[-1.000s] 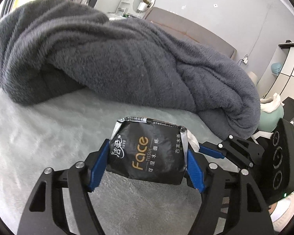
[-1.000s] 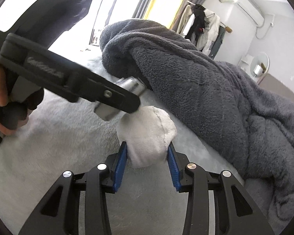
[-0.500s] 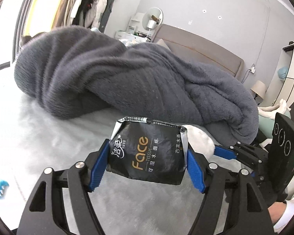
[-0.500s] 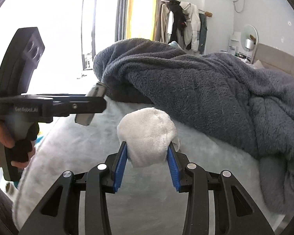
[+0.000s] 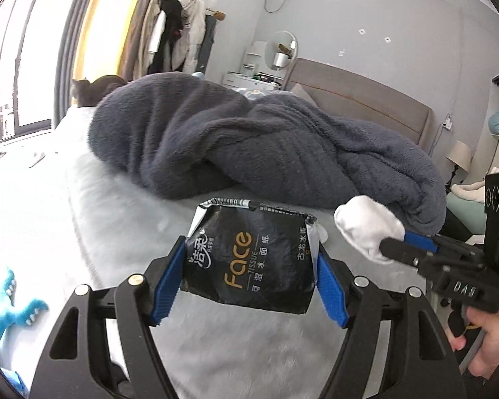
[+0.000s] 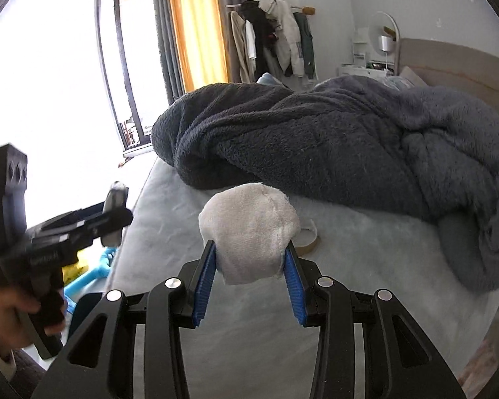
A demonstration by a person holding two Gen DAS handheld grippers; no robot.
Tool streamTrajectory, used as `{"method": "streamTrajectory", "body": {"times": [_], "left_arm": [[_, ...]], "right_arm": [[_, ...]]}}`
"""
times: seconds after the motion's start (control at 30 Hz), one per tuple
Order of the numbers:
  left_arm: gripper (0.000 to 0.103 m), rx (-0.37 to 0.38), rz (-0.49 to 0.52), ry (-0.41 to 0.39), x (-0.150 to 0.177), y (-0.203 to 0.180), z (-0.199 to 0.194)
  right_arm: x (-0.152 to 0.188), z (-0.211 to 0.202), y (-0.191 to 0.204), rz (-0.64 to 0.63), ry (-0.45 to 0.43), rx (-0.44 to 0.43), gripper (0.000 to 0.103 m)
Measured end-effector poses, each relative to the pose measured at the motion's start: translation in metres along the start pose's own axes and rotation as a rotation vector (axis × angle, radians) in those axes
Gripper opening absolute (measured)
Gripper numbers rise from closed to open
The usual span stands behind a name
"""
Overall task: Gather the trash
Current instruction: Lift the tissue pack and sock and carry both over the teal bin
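Observation:
My left gripper (image 5: 251, 259) is shut on a black tissue pack (image 5: 249, 242) printed "Face", held above the pale grey bed (image 5: 123, 212). Its torn silver top edge stands up. To the right in that view, the right gripper (image 5: 394, 249) carries a white crumpled wad (image 5: 366, 226). In the right wrist view my right gripper (image 6: 249, 256) is shut on that white wad (image 6: 249, 226), also lifted off the bed (image 6: 366, 232). At the left there, a hand holds the left gripper (image 6: 114, 216) with the pack seen edge-on.
A big dark grey fleece blanket (image 5: 249, 146) lies heaped across the bed behind both grippers. A small pale ring (image 6: 307, 237) lies on the sheet by the wad. A blue toy (image 5: 13, 312) lies on the floor left of the bed. A window (image 6: 123, 66) and clothes rack (image 6: 272, 40) stand beyond.
Both grippers have risen from the bed with their loads, and more of the room shows. The left one swung leftward; the right one rolled until the scene stands level.

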State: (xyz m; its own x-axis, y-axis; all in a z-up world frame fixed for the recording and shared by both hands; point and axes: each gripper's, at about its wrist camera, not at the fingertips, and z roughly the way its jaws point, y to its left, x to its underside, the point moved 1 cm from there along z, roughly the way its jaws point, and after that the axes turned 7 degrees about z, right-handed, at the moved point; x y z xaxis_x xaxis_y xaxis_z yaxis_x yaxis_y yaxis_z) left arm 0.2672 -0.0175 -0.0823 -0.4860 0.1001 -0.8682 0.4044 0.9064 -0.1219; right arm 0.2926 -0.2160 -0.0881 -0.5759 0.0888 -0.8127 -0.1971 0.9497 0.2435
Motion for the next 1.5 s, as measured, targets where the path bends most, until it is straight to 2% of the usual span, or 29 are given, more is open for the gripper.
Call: {"method": "streamTrajectory", "body": {"times": [0.1, 0.3, 0.57, 0.97, 1.1, 1.33, 1.5], "left_arm": [[0.074, -0.048, -0.008, 0.002, 0.011, 0.005, -0.013], [0.074, -0.159, -0.024, 0.071, 0.044, 0.026, -0.028], [0.074, -0.270, -0.087, 0.135, 0.077, 0.065, -0.050], [0.074, -0.354, -0.169, 0.247, 0.125, 0.112, -0.076], [0.074, -0.355, -0.204, 0.287, 0.139, 0.124, -0.083], [0.074, -0.380, -0.264, 0.406, 0.170, 0.149, -0.080], [0.074, -0.369, -0.317, 0.466, 0.189, 0.162, -0.080]], "right_arm": [[0.001, -0.002, 0.011, 0.016, 0.005, 0.011, 0.040], [0.008, -0.006, 0.040, 0.019, 0.011, 0.022, 0.040], [0.023, -0.011, 0.089, -0.031, 0.020, -0.040, 0.040], [0.039, -0.007, 0.146, -0.075, 0.055, -0.118, 0.040], [0.046, 0.002, 0.169, -0.109, 0.078, -0.143, 0.040], [0.056, 0.015, 0.204, -0.163, 0.112, -0.182, 0.040], [0.064, 0.026, 0.221, -0.188, 0.141, -0.197, 0.040]]}}
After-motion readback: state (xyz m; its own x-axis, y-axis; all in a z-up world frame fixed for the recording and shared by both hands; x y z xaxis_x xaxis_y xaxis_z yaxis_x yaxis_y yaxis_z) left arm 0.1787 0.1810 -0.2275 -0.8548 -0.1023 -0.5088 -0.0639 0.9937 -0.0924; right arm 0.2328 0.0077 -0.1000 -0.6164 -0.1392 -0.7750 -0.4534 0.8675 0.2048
